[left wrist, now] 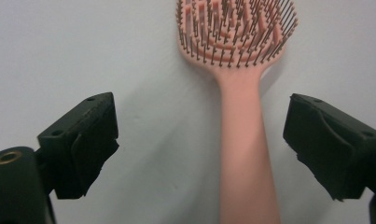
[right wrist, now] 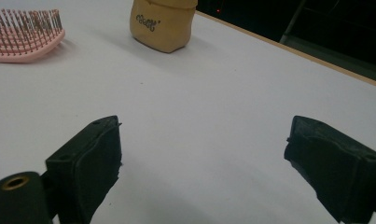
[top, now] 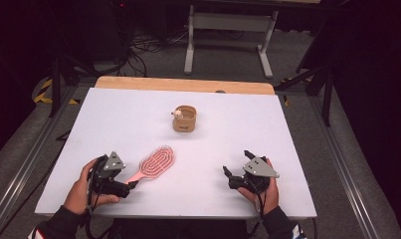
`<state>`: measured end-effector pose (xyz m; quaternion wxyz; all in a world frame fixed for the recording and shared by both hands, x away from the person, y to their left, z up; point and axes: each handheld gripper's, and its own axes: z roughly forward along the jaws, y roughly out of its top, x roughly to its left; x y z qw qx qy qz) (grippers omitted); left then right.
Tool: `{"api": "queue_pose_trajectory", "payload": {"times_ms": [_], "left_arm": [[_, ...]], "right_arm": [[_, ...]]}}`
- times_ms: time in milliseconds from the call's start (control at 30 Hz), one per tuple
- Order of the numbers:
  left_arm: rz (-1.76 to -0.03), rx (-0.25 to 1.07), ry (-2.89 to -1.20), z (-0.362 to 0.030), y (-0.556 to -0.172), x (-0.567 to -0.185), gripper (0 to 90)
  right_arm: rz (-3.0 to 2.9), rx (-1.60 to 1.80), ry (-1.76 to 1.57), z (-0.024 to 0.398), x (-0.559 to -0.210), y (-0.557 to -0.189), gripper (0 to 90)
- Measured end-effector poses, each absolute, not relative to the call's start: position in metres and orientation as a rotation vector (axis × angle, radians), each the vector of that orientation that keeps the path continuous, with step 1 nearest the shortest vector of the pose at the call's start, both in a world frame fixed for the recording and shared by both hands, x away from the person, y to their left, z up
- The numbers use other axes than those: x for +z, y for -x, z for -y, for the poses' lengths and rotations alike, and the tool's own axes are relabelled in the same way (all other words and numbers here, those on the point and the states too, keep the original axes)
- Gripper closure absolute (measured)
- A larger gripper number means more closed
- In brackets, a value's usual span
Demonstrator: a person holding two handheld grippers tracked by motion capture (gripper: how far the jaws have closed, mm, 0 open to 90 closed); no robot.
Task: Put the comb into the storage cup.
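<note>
The pink brush (top: 155, 163) lies flat on the white tabletop (top: 113, 114), bristles up, near the tan pouch (top: 184, 119). Its handle is seen between the wide-spread jaws of the left tool (left wrist: 202, 140), untouched. The right tool (right wrist: 202, 163) is held wide and empty. The brush is judged light, stiff and smooth; the narrow handle is best gripped.
</note>
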<state>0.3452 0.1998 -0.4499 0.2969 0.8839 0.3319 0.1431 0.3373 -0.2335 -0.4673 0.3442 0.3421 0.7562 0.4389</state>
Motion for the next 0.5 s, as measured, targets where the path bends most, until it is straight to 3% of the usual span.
{"api": "queue_pose_trajectory", "payload": {"times_ms": [500], "left_arm": [[-0.965,0.264,-2.482,-0.173,-0.375,-0.463,5.8]], "right_arm": [[-1.97,1.141,-0.88,0.233,-0.467,-0.337,13.2]]}}
